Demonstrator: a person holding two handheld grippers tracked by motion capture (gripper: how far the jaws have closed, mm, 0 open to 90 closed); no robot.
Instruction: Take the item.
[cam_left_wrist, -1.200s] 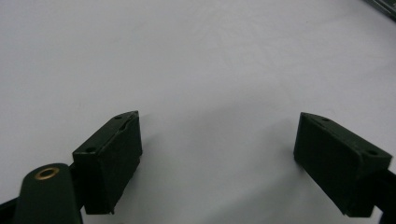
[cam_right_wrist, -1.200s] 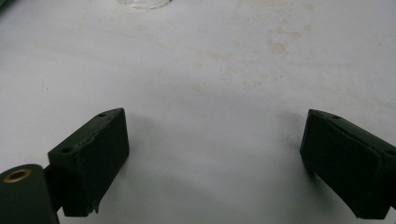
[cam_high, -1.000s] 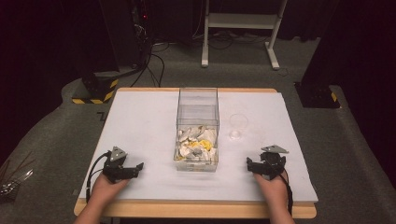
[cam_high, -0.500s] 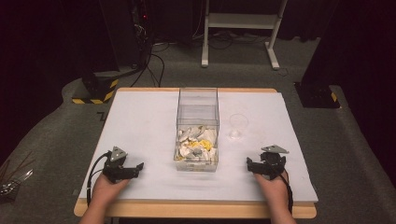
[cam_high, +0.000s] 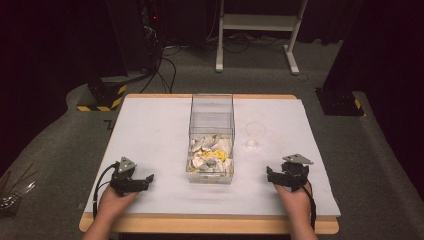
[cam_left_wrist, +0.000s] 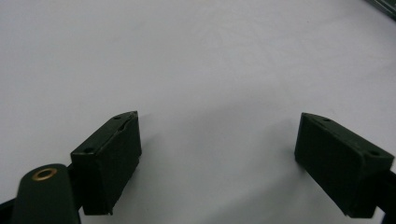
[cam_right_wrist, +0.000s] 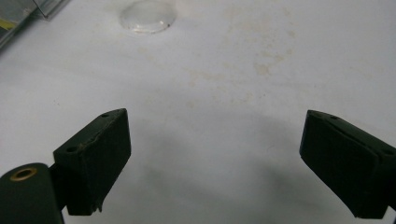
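**Both claws waiting at the near edge, nothing picked up yet**

A person is resting both hands on the white table (cam_high: 150, 130), one toward each near corner. The left claw (cam_high: 146, 178) is sitting by the near left corner with its jaws spread wide apart and nothing between them; the left gripper view is showing bare white surface between the two black pads. The right claw (cam_high: 270, 175) is lying by the near right corner, jaws likewise wide apart and empty.

The thing nearest the right claw is a small clear cup (cam_high: 254, 134), standing on the table just to the right of the box and well ahead of the claw, toward the middle of the right half. In the right gripper view the cup (cam_right_wrist: 147, 16) is appearing at the top, far beyond the jaws, with faint stains on the surface between.

A tall clear box (cam_high: 212, 135) is standing in the middle of the table, its long side running from the near edge to the far edge. Crumpled scraps (cam_high: 212, 154) in white, yellow and grey are piling up in its near end; the far end is looking empty.

Judging from this, the work is hardly begun: neither claw is touching anything, and reaching, gripping and moving all remain to be done.
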